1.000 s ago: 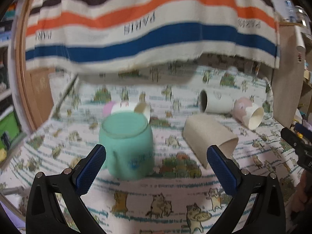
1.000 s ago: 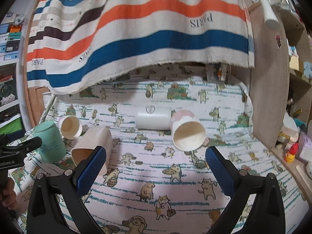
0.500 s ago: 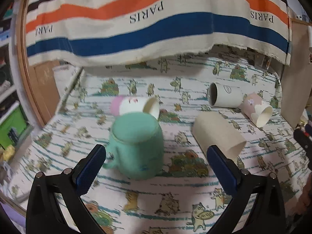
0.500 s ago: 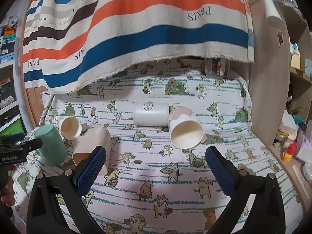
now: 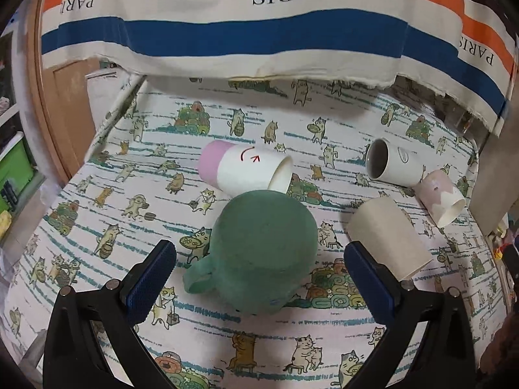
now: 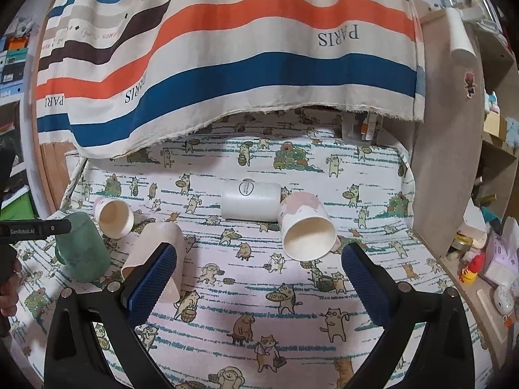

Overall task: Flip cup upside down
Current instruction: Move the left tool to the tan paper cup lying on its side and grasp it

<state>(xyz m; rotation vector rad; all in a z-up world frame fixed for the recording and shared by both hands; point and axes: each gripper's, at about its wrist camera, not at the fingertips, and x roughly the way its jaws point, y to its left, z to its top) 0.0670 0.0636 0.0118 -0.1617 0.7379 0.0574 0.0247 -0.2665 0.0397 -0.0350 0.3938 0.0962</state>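
A green mug (image 5: 262, 249) stands upside down on the cat-print cloth, base up, handle to the left. It also shows in the right wrist view (image 6: 82, 249) at the far left. My left gripper (image 5: 259, 275) is open and hovers above it, its fingers wide on either side, not touching. My right gripper (image 6: 258, 278) is open and empty over the middle of the table. Several other cups lie on their sides: a pink-and-white one (image 5: 245, 170), a beige one (image 5: 389, 243), a white mug (image 5: 392, 165) and a pale pink one (image 6: 306, 228).
A striped "PARIS" cloth (image 5: 259, 32) hangs over the back of the table. A wooden panel (image 6: 451, 162) and cluttered shelves (image 6: 493, 259) stand at the right. A wooden frame (image 5: 58, 113) edges the left side.
The left gripper has risen and tilted down, so it sees the green mug from above. The mug stays put. The right gripper has drawn back a little.
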